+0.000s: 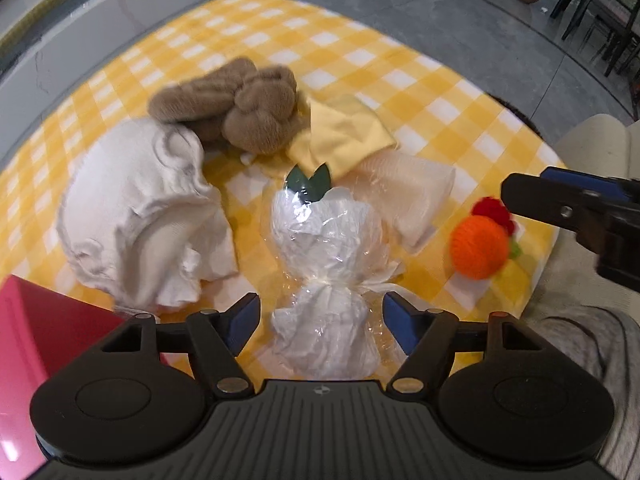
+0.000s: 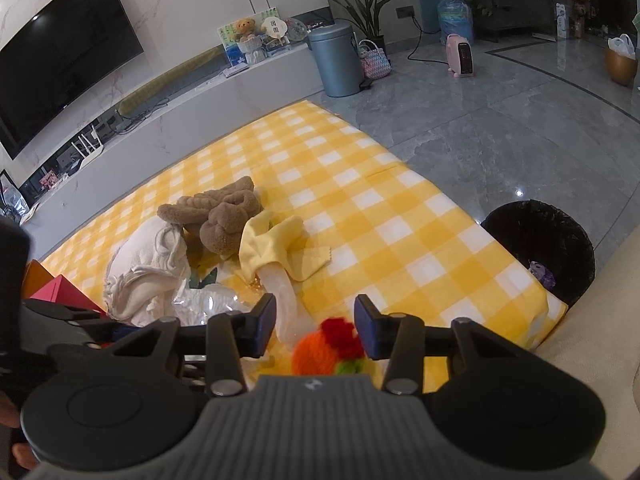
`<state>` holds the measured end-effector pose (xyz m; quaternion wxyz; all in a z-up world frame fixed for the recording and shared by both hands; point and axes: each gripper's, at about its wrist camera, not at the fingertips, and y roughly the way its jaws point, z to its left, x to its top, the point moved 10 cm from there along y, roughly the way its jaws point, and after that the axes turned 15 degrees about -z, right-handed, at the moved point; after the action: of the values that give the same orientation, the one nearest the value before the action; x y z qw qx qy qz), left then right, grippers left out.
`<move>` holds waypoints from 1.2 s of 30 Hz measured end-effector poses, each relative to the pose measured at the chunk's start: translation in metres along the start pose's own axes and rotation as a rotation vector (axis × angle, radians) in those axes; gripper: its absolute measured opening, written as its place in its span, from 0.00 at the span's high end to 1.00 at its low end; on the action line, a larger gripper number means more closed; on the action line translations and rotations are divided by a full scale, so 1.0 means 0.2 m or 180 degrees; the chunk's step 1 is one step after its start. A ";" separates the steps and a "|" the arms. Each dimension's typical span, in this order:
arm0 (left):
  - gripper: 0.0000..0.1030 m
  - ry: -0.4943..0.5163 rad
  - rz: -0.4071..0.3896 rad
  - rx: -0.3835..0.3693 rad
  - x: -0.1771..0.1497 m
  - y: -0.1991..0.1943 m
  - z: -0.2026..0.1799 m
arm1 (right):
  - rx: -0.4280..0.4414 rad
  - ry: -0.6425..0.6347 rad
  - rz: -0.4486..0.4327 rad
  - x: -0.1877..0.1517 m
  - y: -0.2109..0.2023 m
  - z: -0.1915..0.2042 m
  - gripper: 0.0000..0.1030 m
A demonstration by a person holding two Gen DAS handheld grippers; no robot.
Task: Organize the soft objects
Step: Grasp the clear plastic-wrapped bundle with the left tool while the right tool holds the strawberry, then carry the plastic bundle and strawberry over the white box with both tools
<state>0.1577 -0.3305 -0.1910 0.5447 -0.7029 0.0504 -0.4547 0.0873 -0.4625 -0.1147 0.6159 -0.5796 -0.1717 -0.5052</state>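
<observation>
Straddling crinkly cellophane-wrapped white plush bundle, left gripper fingers open; right gripper fingers open around fuzzy orange yarn ball, 6 o'clock.

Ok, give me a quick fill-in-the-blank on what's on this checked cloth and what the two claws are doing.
1. The left claw is open around a white bundle wrapped in clear ____.
2. The knitted ball between the right claw fingers is ____.
3. The fuzzy towel behind the yellow cloth is ____.

Missing words: plastic; orange; brown
</observation>
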 end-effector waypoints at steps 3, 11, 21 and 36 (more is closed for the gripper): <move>0.24 -0.0040 0.0110 -0.0024 -0.03 0.06 -0.02 | 0.0002 0.0003 0.0041 -0.01 0.01 0.00 0.58; 0.47 -0.0038 0.0023 0.0020 -0.02 0.04 -0.03 | -0.0197 -0.0002 0.0443 -0.12 0.14 -0.05 0.50; 0.47 -0.0185 -0.0045 0.0080 -0.02 -0.08 0.03 | -0.0472 -0.0429 0.0835 -0.21 0.27 -0.02 0.45; 0.48 -0.0236 -0.0413 -0.0065 -0.01 -0.45 0.04 | -0.0285 -0.0410 0.0483 -0.13 0.14 0.00 0.51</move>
<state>0.1248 -0.2871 -0.1194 0.5084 -0.7265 -0.0108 -0.4622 0.0997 -0.4568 -0.1514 0.6136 -0.6491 -0.1438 -0.4260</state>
